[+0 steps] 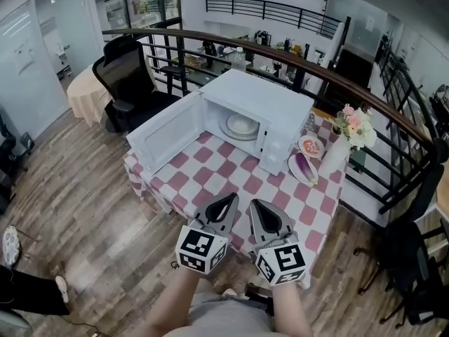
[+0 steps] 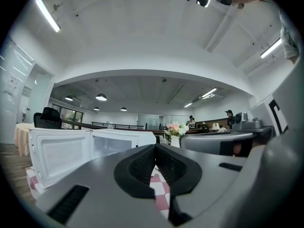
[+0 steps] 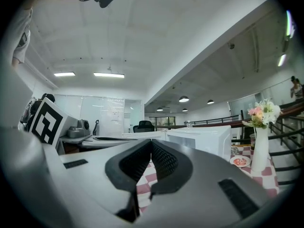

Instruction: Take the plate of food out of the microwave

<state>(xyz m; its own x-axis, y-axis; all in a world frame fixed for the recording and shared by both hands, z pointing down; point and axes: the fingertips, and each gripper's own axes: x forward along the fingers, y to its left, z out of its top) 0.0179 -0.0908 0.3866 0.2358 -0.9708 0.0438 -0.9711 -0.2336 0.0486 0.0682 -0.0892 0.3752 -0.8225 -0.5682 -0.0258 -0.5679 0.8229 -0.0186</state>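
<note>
Microwave [image 1: 270,107] on the checked table [image 1: 210,188] stands with its door [image 1: 165,135] swung wide to the left and the white plate [image 1: 242,126] resting inside the cavity. I hold 2 claws side by side over the table's near edge, both pointing at the oven and well short of it. The left claw [image 1: 226,201] is clenched with nothing between its jaws, and the right claw [image 1: 259,206] is clenched and empty too. Right of the oven sit a vase of flowers [image 1: 339,146], a plate with an aubergine [image 1: 304,168] and a small dish [image 1: 311,146].
</note>
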